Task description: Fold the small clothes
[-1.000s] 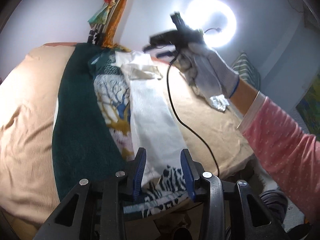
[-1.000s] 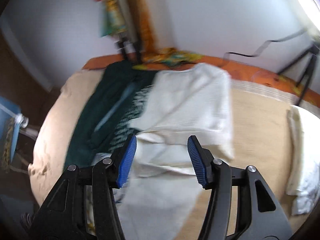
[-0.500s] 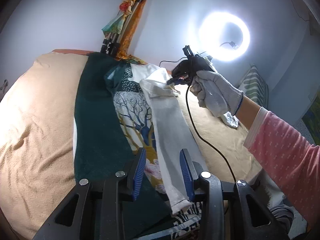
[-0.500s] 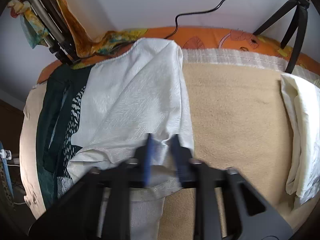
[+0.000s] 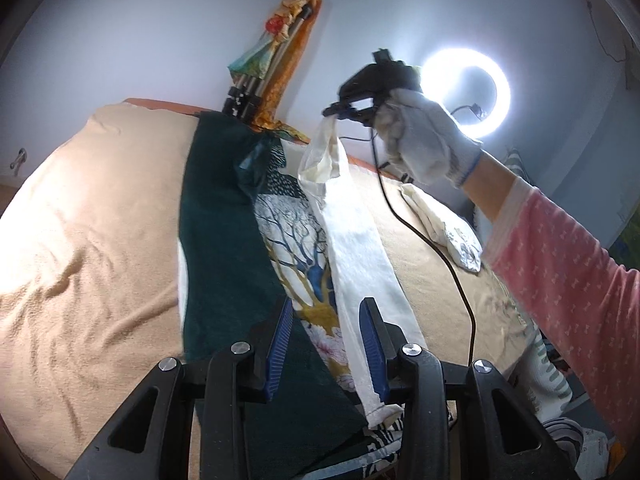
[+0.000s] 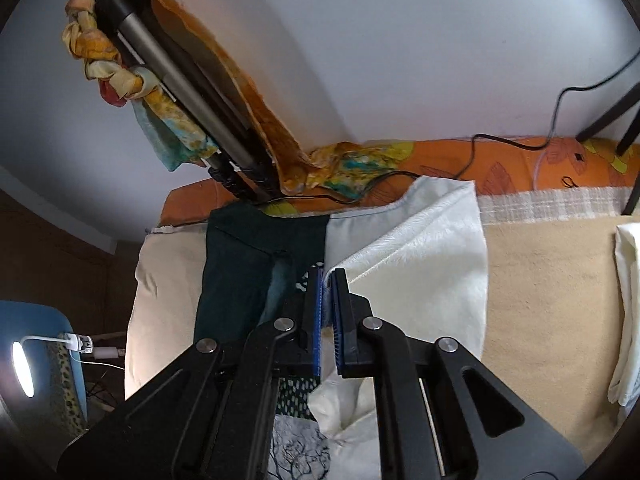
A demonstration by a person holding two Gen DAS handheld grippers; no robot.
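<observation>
The right gripper (image 6: 327, 276), now closed on the far corner of the white textured cloth (image 5: 356, 240), is lifting it off the tan blanket-covered bed (image 5: 92, 208); the left gripper (image 5: 326, 316) is pinching its near end, ready for folding.

The right gripper (image 6: 327, 280) pinches the white cloth (image 6: 420, 264) above the tan bed (image 6: 552, 280).

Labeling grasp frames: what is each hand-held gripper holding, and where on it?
Right hand-held gripper: shut on the white cloth, pinching its far end, lifted off the bed. Left hand-held gripper: jaws apart around the cloth's near end; a grip cannot be told.
</observation>
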